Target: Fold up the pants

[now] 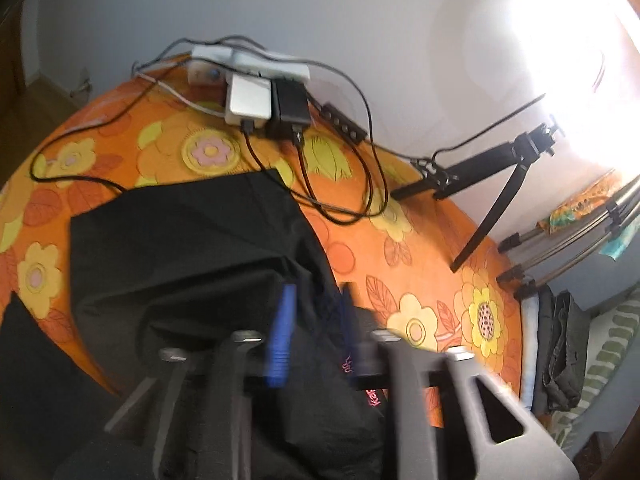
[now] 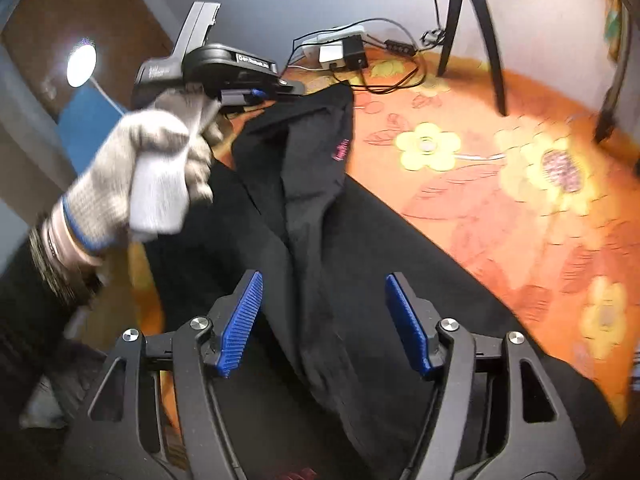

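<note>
Pants (image 2: pixel 304 184), black, lay bunched across the counter (image 2: pixel 500 200) w/ its orange flower-print cloth, a ridge of fabric running from the near edge up toward the far side, pink lettering on one fold. Right tool (image 2: pixel 324 320) hung over that ridge, blue pads spread wide, nothing pinched btwn them. Left tool (image 1: pixel 316 332) in its own view was blurred; one blue pad (image 1: pixel 284 336) showed against black fabric, the other lost in smear, so couldn't tell if cloth was gripped. From the right cam, the left tool sat at the pants' far end, held by a gloved hand (image 2: pixel 156 168). Chargers and cables (image 1: pixel 264 96) lay at the counter's back edge, a tripod (image 1: pixel 500 176) just beside them.
</note>
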{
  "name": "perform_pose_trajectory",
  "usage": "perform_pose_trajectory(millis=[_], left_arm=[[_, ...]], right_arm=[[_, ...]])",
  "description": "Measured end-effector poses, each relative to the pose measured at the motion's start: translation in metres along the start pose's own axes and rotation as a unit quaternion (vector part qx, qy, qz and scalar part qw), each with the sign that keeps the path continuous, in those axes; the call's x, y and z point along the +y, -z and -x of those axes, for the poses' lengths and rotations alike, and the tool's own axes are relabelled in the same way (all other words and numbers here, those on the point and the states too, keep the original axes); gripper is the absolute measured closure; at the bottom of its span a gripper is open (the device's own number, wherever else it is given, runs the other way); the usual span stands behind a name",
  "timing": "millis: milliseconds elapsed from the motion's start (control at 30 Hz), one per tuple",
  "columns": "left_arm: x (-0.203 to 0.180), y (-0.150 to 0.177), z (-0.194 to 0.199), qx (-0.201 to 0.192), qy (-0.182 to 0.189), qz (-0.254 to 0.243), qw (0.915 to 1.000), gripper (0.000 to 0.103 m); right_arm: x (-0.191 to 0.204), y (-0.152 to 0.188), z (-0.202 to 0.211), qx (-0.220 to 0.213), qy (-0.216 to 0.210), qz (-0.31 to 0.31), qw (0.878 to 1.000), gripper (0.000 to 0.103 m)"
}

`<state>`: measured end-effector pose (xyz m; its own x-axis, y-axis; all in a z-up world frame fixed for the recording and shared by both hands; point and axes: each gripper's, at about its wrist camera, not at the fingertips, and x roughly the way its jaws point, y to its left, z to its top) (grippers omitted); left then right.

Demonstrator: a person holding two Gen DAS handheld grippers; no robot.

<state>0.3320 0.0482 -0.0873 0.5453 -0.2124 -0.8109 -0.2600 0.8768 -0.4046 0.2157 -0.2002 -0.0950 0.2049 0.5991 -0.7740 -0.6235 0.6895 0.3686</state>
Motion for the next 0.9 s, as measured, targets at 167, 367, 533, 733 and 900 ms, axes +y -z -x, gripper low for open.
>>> perform_pose_trajectory(millis=[167, 367, 533, 733, 900], left_arm=[[-0.012, 0.001, -0.014, 0.036, -0.024, -0.006, 0.9990, 0.057], [-0.029, 0.007, -0.030, 0.076, -0.050, -0.033, 0.9953, 0.053], [-0.041, 0.015, -0.032, 0.092, -0.093, -0.080, 0.9882, 0.049], [-0.030, 0.024, -0.031, 0.092, -0.091, -0.074, 0.9888, 0.055], [-0.023, 0.029, -0.009, 0.053, -0.067, -0.079, 0.9932, 0.093]], right_arm=[[0.001, -0.009, -0.046, 0.017, -0.032, -0.047, 0.998, 0.050], [0.032, -0.010, -0.057, 0.003, -0.018, -0.013, 1.000, 0.097], [0.063, -0.004, -0.044, -0.022, 0.006, 0.041, 0.999, 0.097], [0.090, 0.013, -0.038, -0.031, 0.016, 0.086, 0.996, 0.097], [0.101, 0.026, -0.025, -0.040, 0.022, 0.105, 0.993, 0.097]])
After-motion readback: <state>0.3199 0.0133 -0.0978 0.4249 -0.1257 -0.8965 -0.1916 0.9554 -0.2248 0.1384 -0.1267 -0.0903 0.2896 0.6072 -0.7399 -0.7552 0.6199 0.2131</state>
